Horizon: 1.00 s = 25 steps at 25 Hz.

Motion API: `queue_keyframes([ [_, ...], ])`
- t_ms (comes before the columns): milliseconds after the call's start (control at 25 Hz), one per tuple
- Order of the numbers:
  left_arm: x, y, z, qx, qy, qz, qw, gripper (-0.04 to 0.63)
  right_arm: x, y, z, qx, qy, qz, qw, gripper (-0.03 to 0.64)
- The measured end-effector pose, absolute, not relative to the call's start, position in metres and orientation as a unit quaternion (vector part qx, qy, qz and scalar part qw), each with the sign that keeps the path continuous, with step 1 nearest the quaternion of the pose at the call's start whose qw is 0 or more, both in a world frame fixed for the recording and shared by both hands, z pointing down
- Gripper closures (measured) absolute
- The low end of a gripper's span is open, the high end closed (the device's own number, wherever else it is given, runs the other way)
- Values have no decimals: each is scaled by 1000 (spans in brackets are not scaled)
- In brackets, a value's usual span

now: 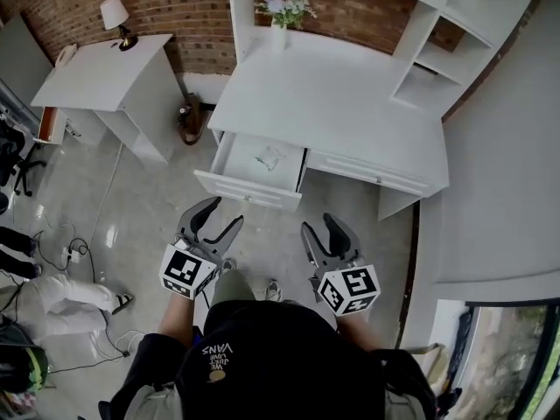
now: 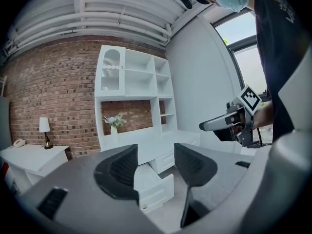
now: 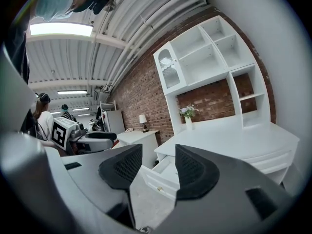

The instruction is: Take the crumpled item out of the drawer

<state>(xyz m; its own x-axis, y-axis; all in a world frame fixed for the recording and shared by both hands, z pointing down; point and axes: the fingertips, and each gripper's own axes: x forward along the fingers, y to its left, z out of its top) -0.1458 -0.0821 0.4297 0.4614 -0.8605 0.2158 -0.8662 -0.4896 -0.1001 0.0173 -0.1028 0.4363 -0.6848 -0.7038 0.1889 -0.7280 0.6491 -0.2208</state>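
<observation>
The person stands on the grey floor (image 1: 131,208) facing a white desk (image 1: 332,103) with a shelf unit on top, set against a brick wall (image 1: 192,7). The desk's left drawer (image 1: 249,191) is pulled out. The crumpled item (image 1: 269,157), pale and wrinkled, lies inside it near the back, slightly right of centre, touching nothing but the drawer bottom.

Both tools are held low in front of the body, short of the drawer and well apart from the crumpled item. The left gripper (image 1: 223,213) has its 2 jaws spread, with nothing between them. Its own view looks past the dark ribbed pads (image 2: 119,169) at the open drawer (image 2: 153,186) beyond. The right gripper (image 1: 319,226) is likewise spread and empty. In its view the pads (image 3: 190,169) frame the drawer front (image 3: 161,179) and the desk edge.

A vase of flowers (image 1: 282,16) stands at the back of the desk top. To the left, apart from the desk, a white side cabinet (image 1: 105,77) carries a small lamp (image 1: 115,14).
</observation>
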Motion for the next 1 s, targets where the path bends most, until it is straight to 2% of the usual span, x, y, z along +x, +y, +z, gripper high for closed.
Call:
queue_keyframes([
  [360,-163,-161,445,882,-445,156,0,380,10,-149,438,451,-879,149,35,430],
  [1000,-145,-307,502,937,-247,244,-43,380,-11,-242,451,570,-801,181,27,430],
])
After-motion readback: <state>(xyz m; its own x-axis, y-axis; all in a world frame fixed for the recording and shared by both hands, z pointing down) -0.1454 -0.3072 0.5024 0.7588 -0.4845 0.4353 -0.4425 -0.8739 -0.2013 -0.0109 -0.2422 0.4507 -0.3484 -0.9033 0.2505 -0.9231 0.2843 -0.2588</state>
